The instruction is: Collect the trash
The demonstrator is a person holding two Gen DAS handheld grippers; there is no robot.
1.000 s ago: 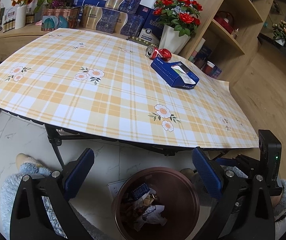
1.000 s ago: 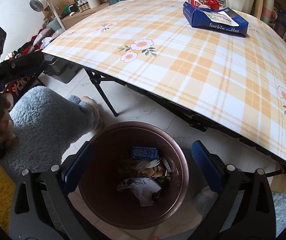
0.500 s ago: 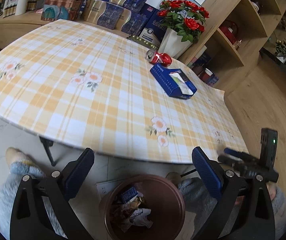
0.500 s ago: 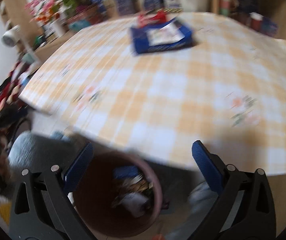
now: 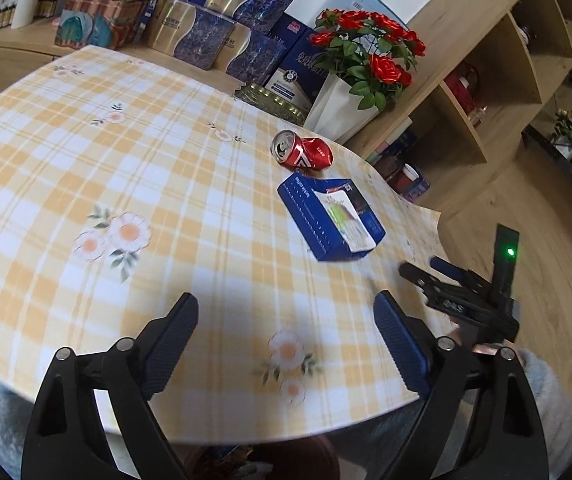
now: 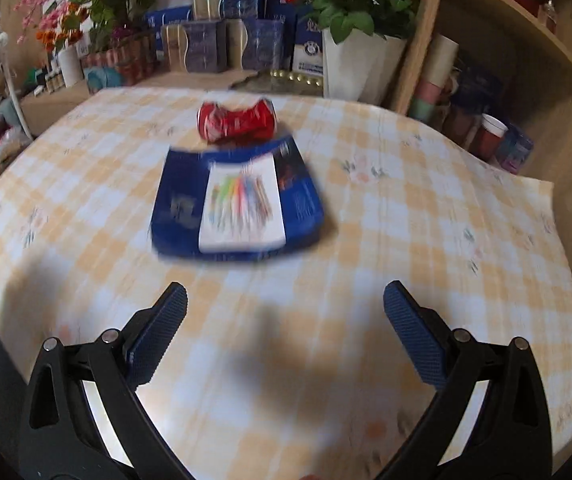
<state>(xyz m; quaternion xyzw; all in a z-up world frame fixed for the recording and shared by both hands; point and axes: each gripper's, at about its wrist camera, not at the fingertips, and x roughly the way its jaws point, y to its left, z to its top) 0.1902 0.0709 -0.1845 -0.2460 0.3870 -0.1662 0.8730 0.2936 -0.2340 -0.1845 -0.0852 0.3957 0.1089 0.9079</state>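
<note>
A crushed red can (image 5: 303, 152) (image 6: 237, 121) lies on its side on the yellow plaid table (image 5: 126, 168), far right of centre. Just in front of it sits a flat blue box (image 5: 330, 216) (image 6: 238, 204) with a white printed panel. My left gripper (image 5: 286, 324) hovers over the table's near edge, its jaws closing with nothing between them. My right gripper (image 6: 285, 308) stands open over the table, pointed at the blue box, nothing in it; it also shows at the right in the left wrist view (image 5: 426, 270). The brown bin's rim (image 5: 262, 454) peeks out below the table edge.
A white pot of red roses (image 5: 366, 64) and several blue and gold gift boxes (image 5: 214, 32) line the far side. A wooden shelf unit (image 5: 506, 60) stands at the right. A person's fluffy grey sleeve (image 5: 554, 408) is at the lower right.
Both grippers rose from over the bin and swung forward over the table. The bin slid out of the views. The can and blue box now look nearer. The left jaws narrowed slightly.
</note>
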